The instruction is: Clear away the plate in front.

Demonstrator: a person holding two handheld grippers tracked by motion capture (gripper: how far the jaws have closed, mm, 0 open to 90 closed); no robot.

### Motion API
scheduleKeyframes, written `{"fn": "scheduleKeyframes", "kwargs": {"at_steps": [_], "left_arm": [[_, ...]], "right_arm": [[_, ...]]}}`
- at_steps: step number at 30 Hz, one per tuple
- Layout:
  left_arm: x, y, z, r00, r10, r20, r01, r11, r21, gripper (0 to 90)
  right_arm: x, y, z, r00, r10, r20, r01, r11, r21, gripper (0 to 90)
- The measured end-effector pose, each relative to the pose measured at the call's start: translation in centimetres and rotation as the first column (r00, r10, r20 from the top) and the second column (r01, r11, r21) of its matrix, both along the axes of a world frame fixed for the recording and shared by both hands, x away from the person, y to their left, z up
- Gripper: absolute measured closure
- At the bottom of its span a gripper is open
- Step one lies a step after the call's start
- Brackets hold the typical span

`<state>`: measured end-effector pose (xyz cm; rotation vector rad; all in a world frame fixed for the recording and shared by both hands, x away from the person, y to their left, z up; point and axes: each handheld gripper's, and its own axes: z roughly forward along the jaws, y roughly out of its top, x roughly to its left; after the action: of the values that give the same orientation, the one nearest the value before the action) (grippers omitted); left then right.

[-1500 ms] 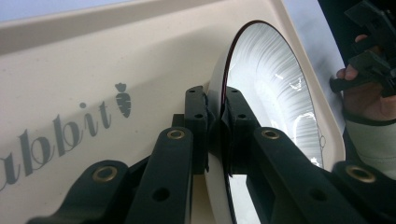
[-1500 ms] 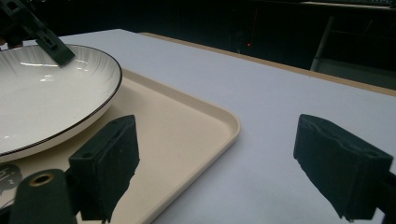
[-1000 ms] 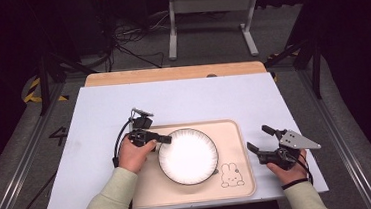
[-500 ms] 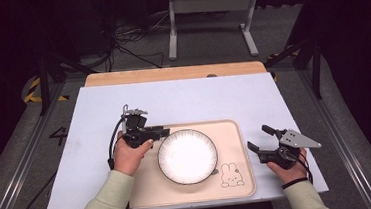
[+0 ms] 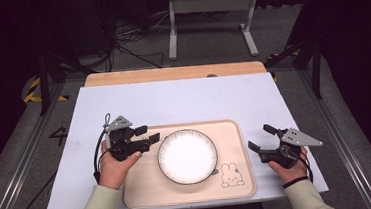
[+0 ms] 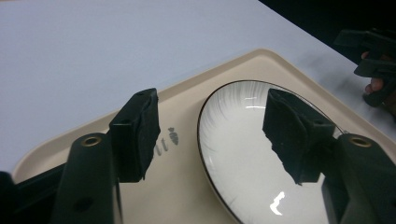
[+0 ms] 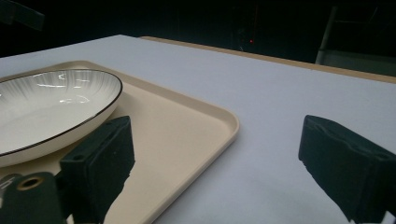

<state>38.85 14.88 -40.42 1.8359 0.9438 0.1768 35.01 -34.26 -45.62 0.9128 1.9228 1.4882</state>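
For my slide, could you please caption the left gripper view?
Open left gripper poised over the white plate's rim on a beige tray.

Past your table (image 5: 173, 103): wooden board (image 5: 171, 74) along far edge, grey metal stand (image 5: 211, 4), cables (image 5: 128, 36) on floor, hazard tape (image 5: 33, 89) at left.

I am counting one white plate (image 5: 187, 156) with a dark rim, lying on one beige tray (image 5: 239, 180). The tray is bearing one rabbit drawing (image 5: 230, 175) at its corner. One white table (image 5: 183, 102) is carrying them all. I am operating two grippers: one left gripper (image 5: 152, 139) and one right gripper (image 5: 260, 137), each showing two black jaws spread apart. Two hands are gripping them.
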Motion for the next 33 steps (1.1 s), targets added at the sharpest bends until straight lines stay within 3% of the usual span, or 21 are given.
{"fn": "scheduleKeyframes", "kwargs": {"at_steps": [4,7,9,10,11,12,13,14,18,22,23,24,27,30,33], "left_arm": [[-0.8,1.6,-0.3,0.9998,-0.004,-0.021,0.003,0.9988,-0.049,34.1],[-1.2,2.1,-0.3,0.9998,-0.010,-0.017,0.009,0.9981,-0.061,34.1],[-1.4,2.5,-0.3,0.9989,-0.021,-0.041,0.019,0.9977,-0.066,35.1],[-1.5,2.7,-0.3,0.9976,-0.027,-0.063,0.023,0.9976,-0.065,35.1],[-1.8,2.9,-0.3,0.9985,-0.005,-0.054,0.003,0.9992,-0.039,35.6],[-1.8,2.9,-0.3,0.9985,-0.005,-0.054,0.003,0.9992,-0.039,36.8],[-1.9,3.0,-0.3,0.9992,0.007,-0.038,-0.007,1.0000,-0.003,36.8],[-2.1,3.1,-0.3,0.9990,0.004,-0.045,-0.004,1.0000,-0.004,37.3],[-2.4,3.5,-0.3,1.0000,0.002,-0.008,-0.002,1.0000,0.008,31.2],[-2.9,4.2,-0.3,0.9977,-0.010,0.067,0.007,0.9992,0.040,26.2],[-3.2,4.6,-0.4,0.9942,-0.016,0.106,0.012,0.9992,0.039,24.4],[-3.2,4.6,-0.4,0.9942,-0.016,0.106,0.012,0.9992,0.039,22.5],[-3.5,5.4,-0.4,0.9897,-0.021,0.142,0.020,0.9997,0.015,18.0],[-3.8,6.3,-0.6,0.9891,-0.008,0.147,0.013,0.9994,-0.031,13.8],[-4.1,7.2,-0.7,0.9883,0.006,0.152,0.002,0.9987,-0.051,11.2]], "right_arm": [[0.0,0.1,0.0,1.0000,-0.002,-0.001,0.002,1.000,-0.007,7.9],[0.0,0.1,0.0,1.0000,0.000,-0.004,0.000,1.000,-0.008,7.9],[0.1,0.1,0.0,1.0000,0.002,-0.008,-0.002,1.000,-0.006,7.9],[0.1,0.1,0.0,0.9999,0.002,-0.011,-0.003,1.000,-0.004,7.9],[0.1,0.0,0.0,0.9999,0.003,-0.015,-0.003,1.000,-0.005,7.9],[0.1,0.0,0.0,0.9999,0.003,-0.015,-0.003,1.000,-0.005,7.9],[0.1,0.0,0.0,0.9999,0.003,-0.016,-0.003,1.000,-0.005,7.9],[0.1,0.0,0.0,0.9999,0.003,-0.016,-0.003,1.000,-0.005,7.9],[0.2,0.0,0.0,0.9998,0.004,-0.021,-0.004,1.000,-0.001,8.0],[0.2,0.0,0.0,0.9997,0.003,-0.023,-0.003,1.000,0.004,7.9],[0.2,0.0,0.0,0.9998,0.003,-0.021,-0.003,1.000,0.003,7.9],[0.2,0.0,0.0,0.9998,0.003,-0.021,-0.003,1.000,0.003,7.9],[0.1,0.0,0.0,0.9999,0.003,-0.017,-0.003,1.000,0.002,7.7],[0.1,0.0,0.0,0.9999,0.009,-0.013,-0.009,1.000,0.000,7.7],[0.1,0.0,0.0,0.9998,0.007,-0.016,-0.007,1.000,0.002,7.7]]}}
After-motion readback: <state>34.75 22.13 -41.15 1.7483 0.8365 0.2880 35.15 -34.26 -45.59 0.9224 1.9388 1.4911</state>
